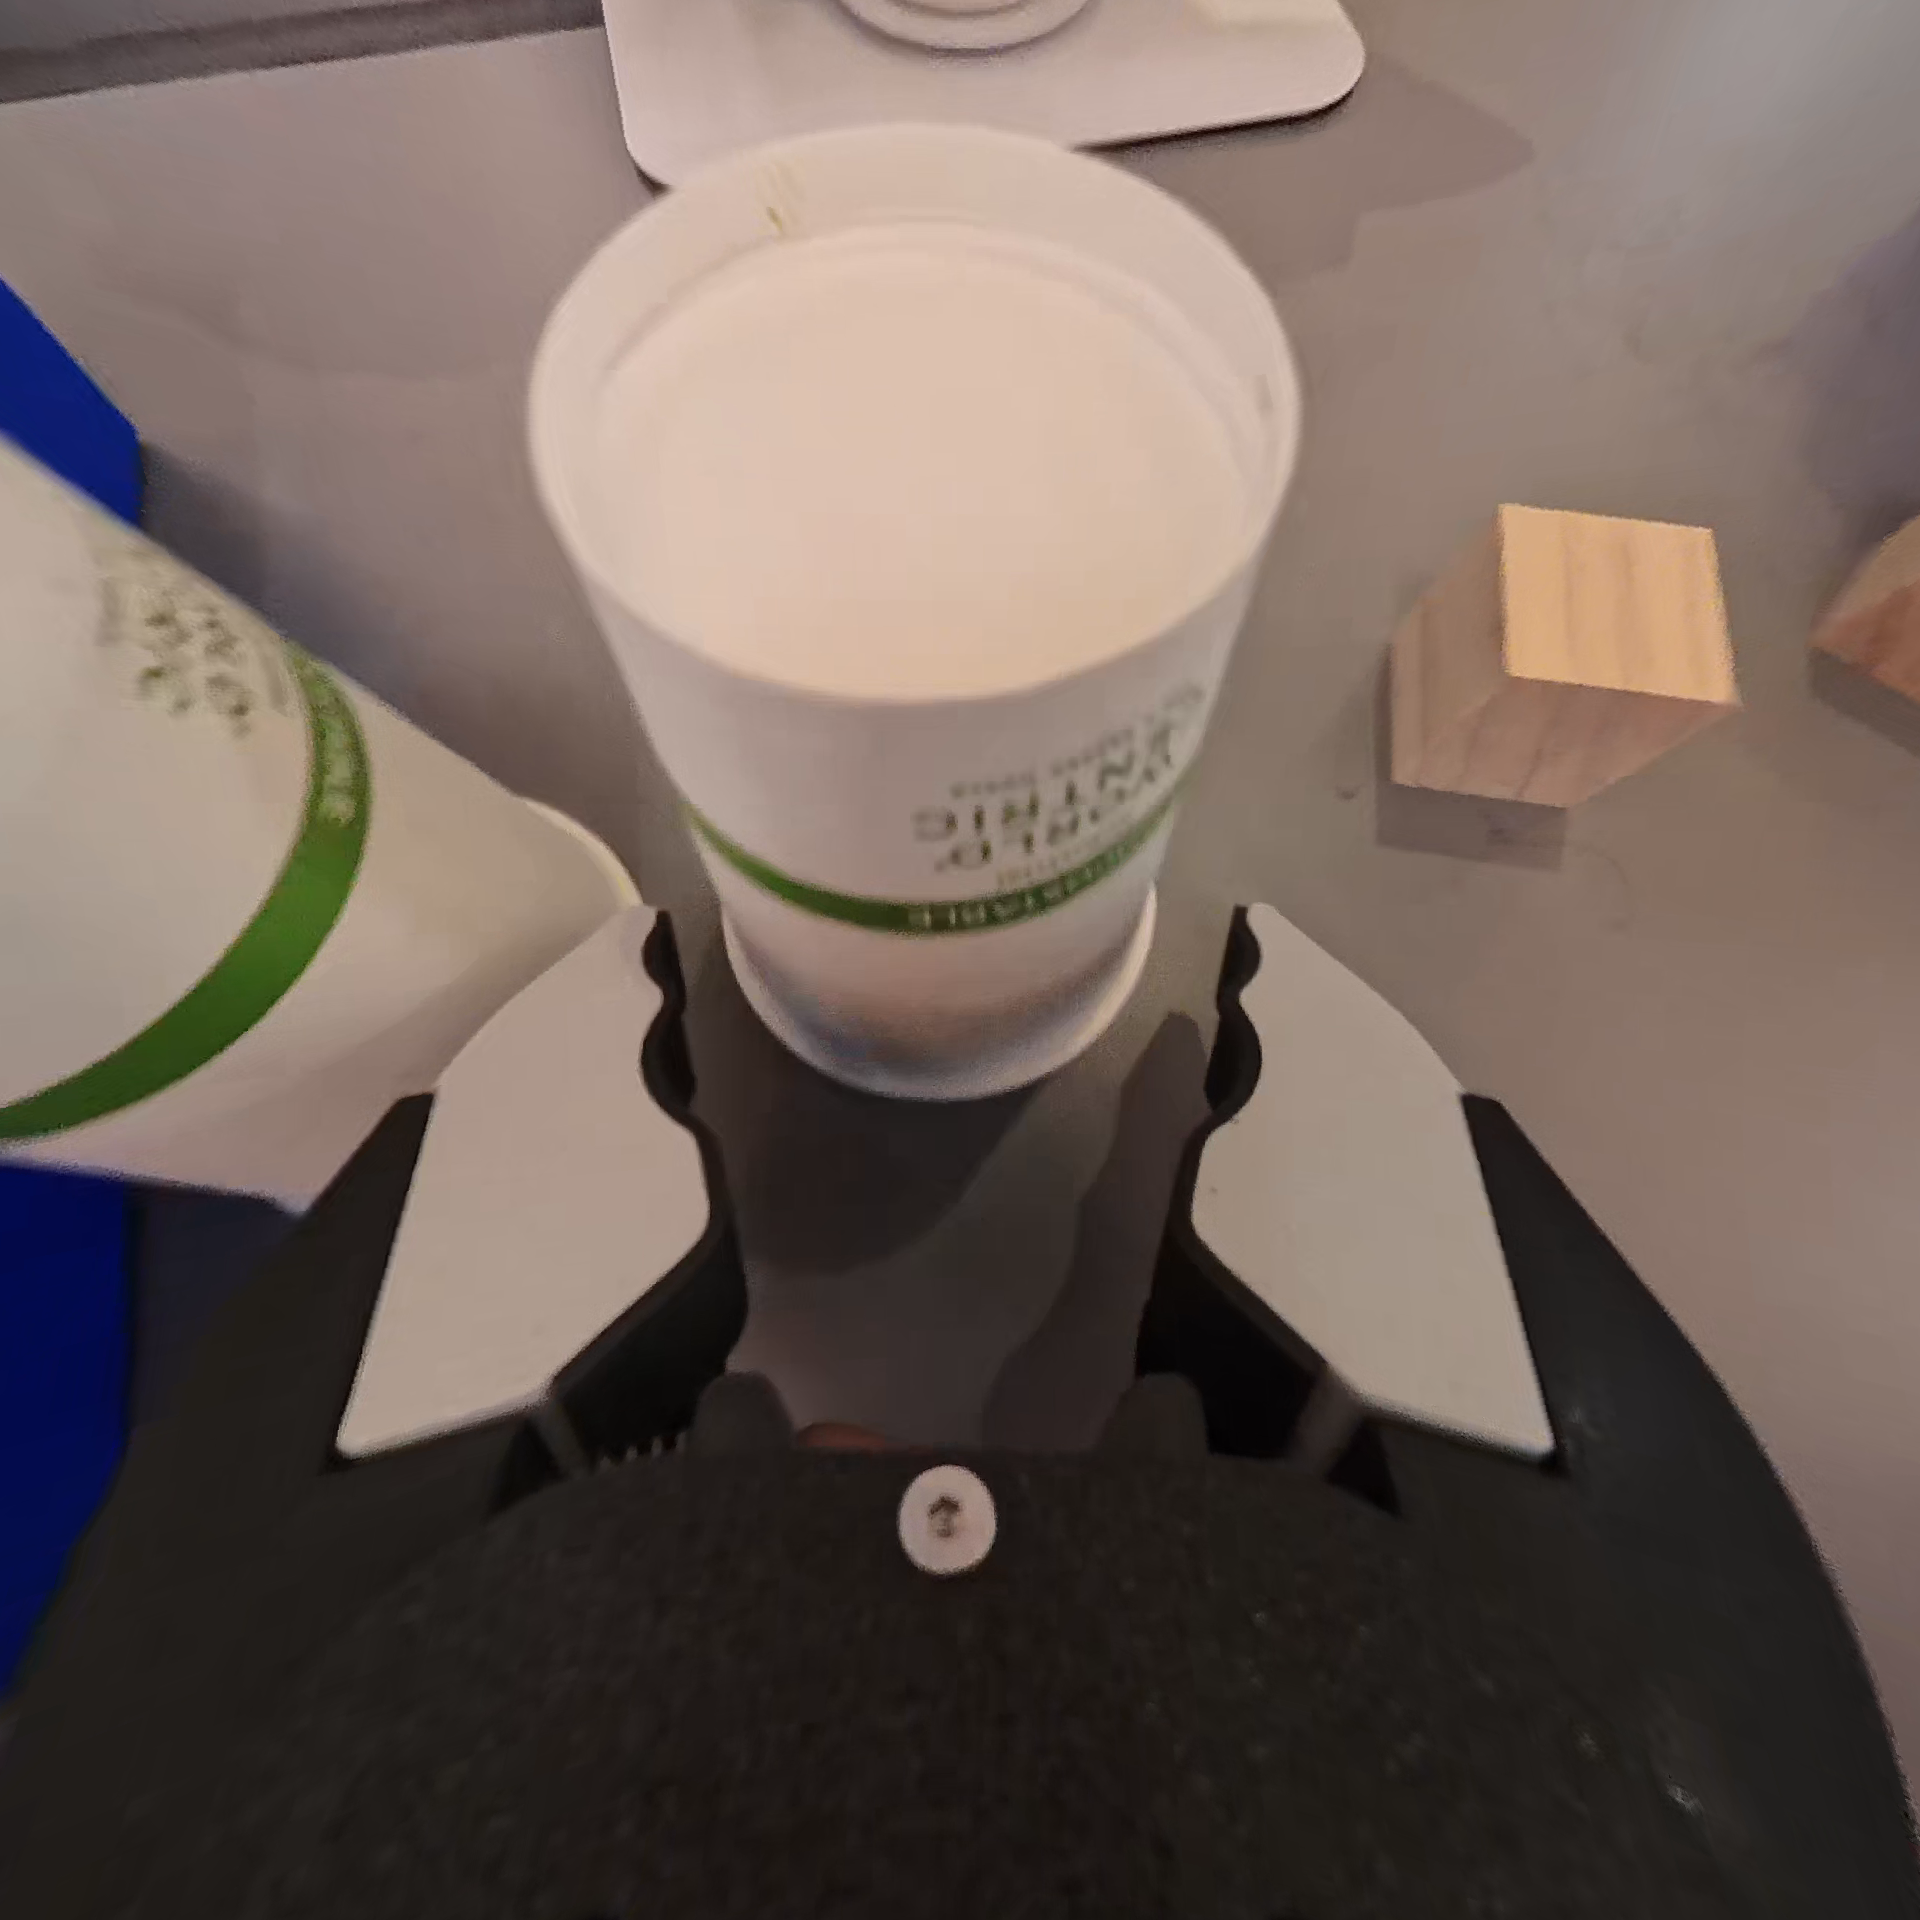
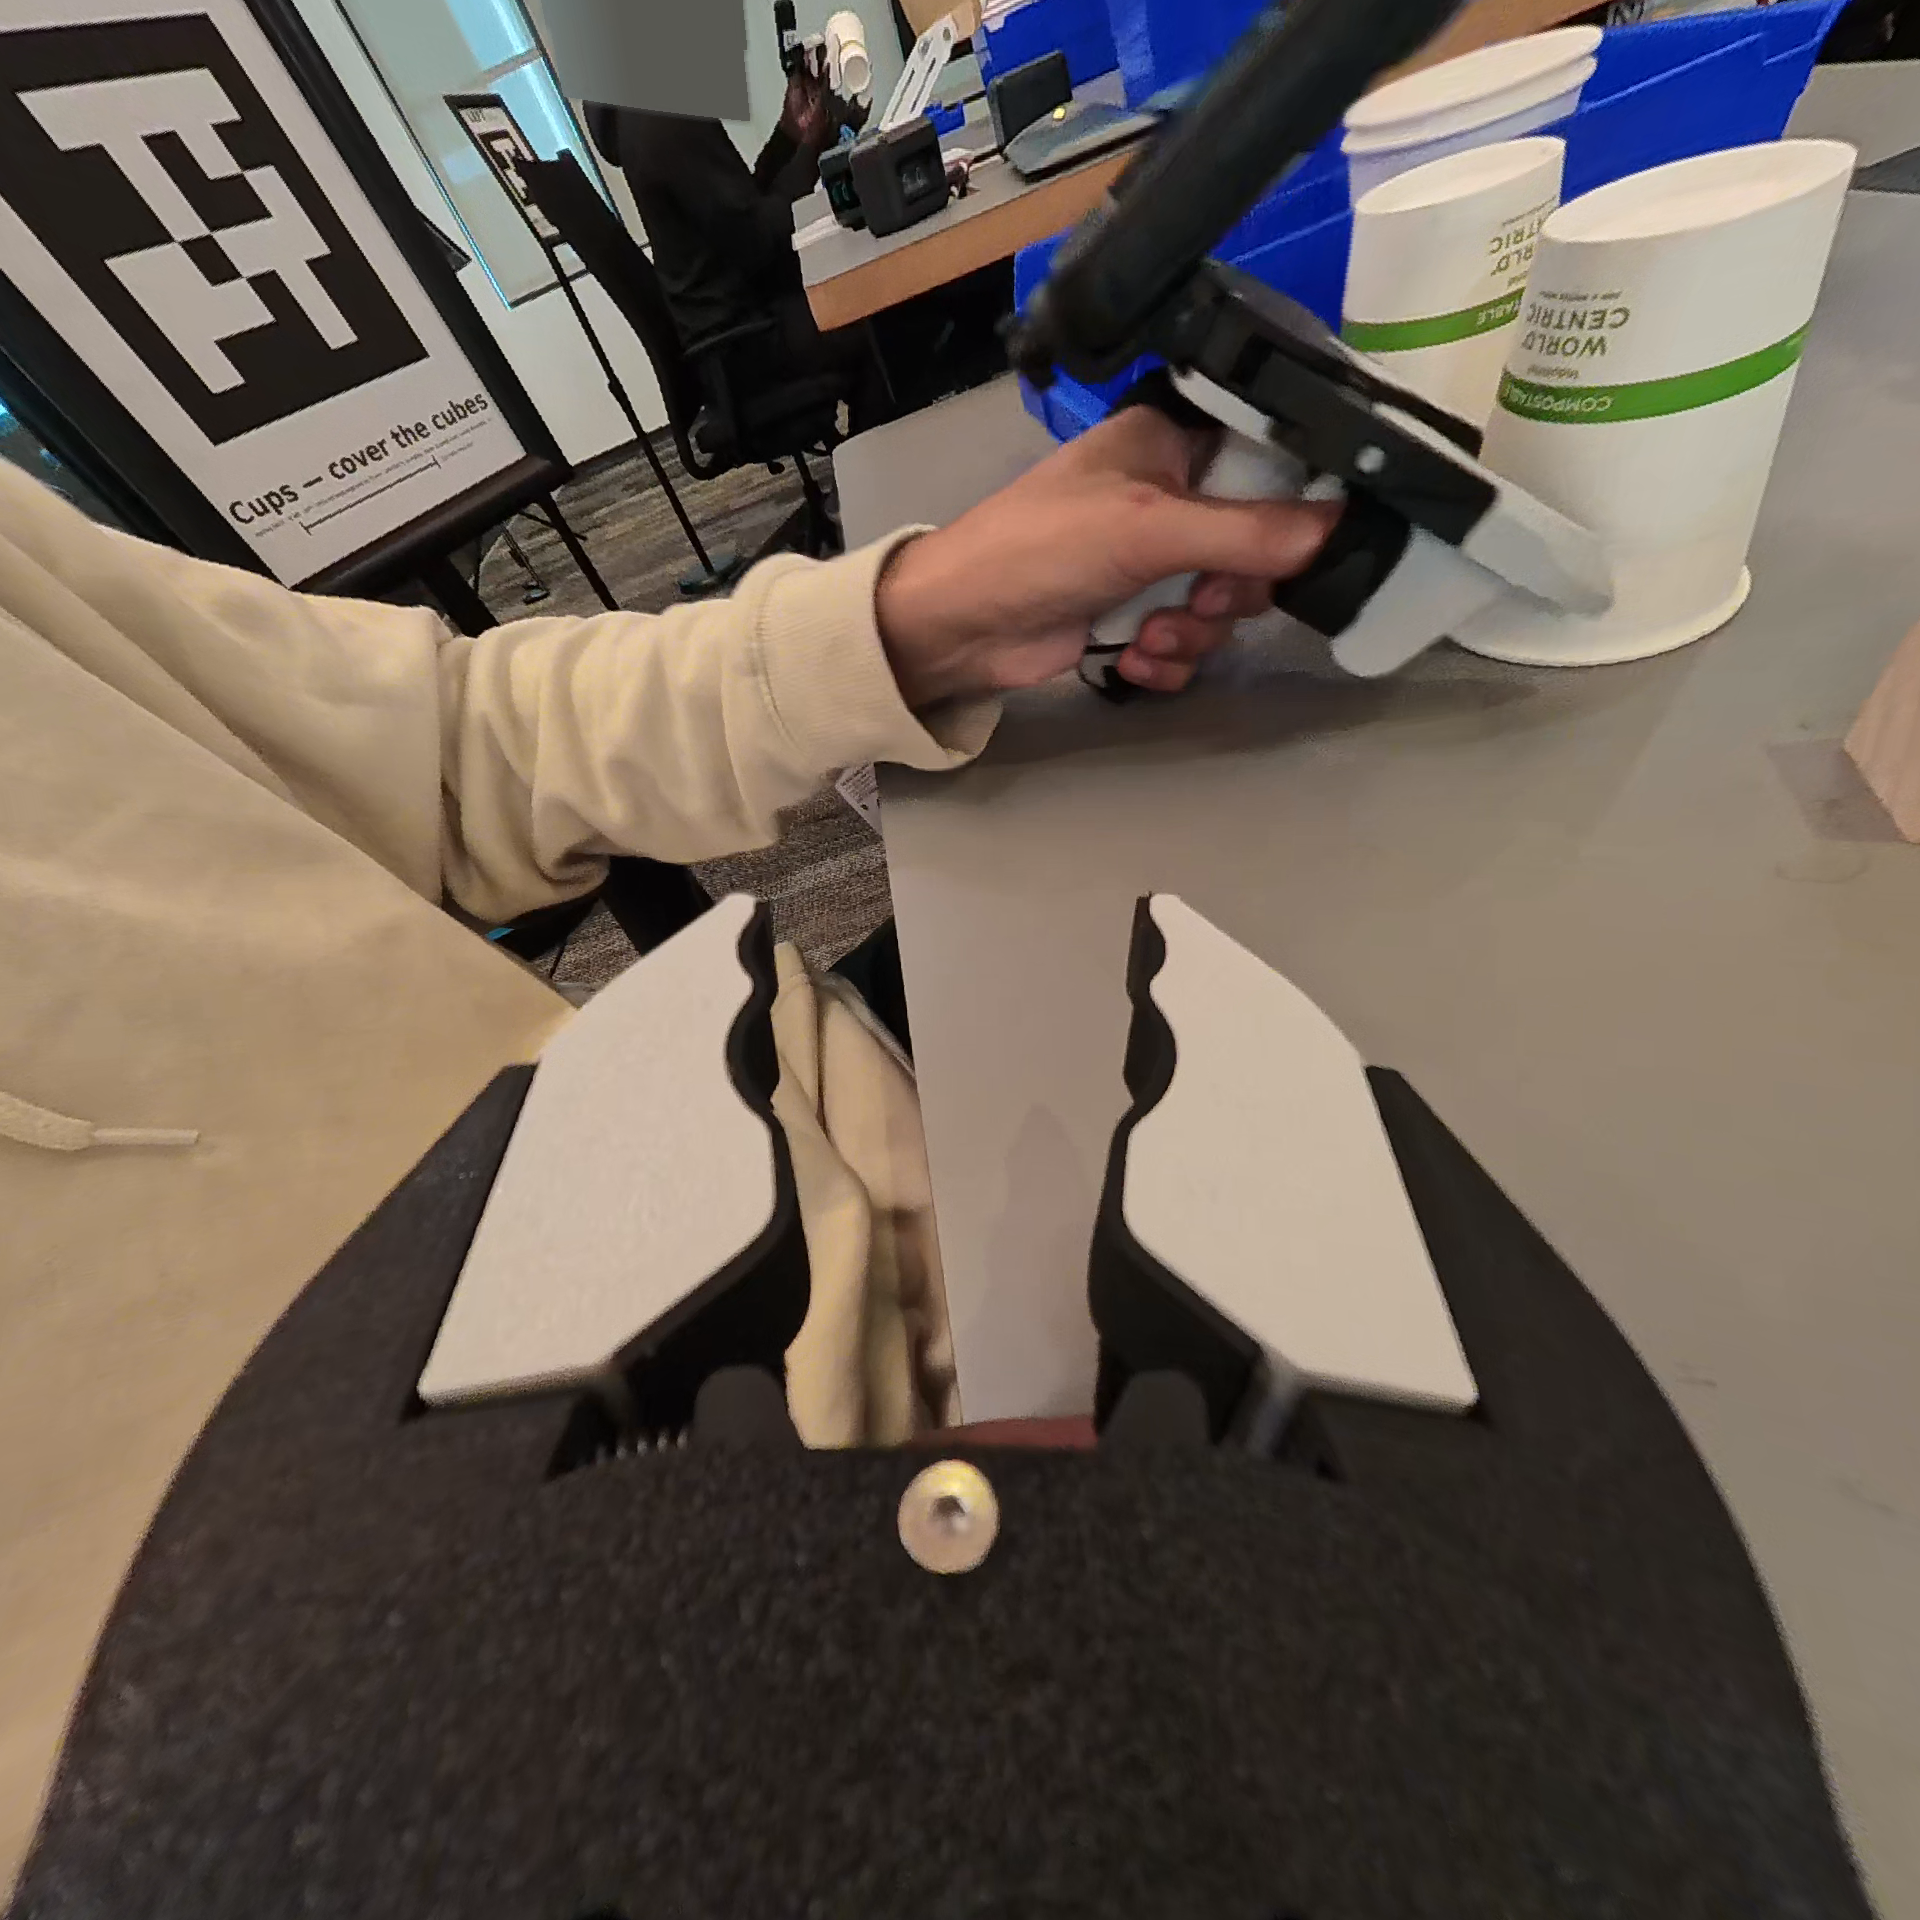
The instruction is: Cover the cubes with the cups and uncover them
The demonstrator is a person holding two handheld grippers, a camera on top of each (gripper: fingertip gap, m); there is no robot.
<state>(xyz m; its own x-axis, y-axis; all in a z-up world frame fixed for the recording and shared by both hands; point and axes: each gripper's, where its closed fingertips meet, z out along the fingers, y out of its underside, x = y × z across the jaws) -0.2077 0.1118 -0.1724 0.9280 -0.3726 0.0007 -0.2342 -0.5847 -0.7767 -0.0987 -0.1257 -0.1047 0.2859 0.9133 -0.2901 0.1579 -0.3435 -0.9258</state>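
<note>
A white paper cup with a green band [image 1: 914,623] stands upside down on the grey table [image 1: 1455,1039]. My left gripper [image 1: 951,935] is open, its fingertips either side of the cup's lower rim without touching it. What is under the cup is hidden. A second inverted cup [image 1: 208,831] stands close on the left. A wooden cube [image 1: 1558,665] sits uncovered on the right, and another cube [image 1: 1881,623] shows at the edge. My right gripper [image 2: 951,914] is open and empty over the table's near edge. The right wrist view shows the left gripper [image 2: 1496,613] at the cup [image 2: 1662,416].
A blue bin [image 2: 1714,104] stands behind the cups, with a second cup [image 2: 1444,260] and a third [image 2: 1475,94] by it. A white flat base [image 1: 987,73] lies at the back. A sign on an easel [image 2: 208,260] and a seated person are beyond the table.
</note>
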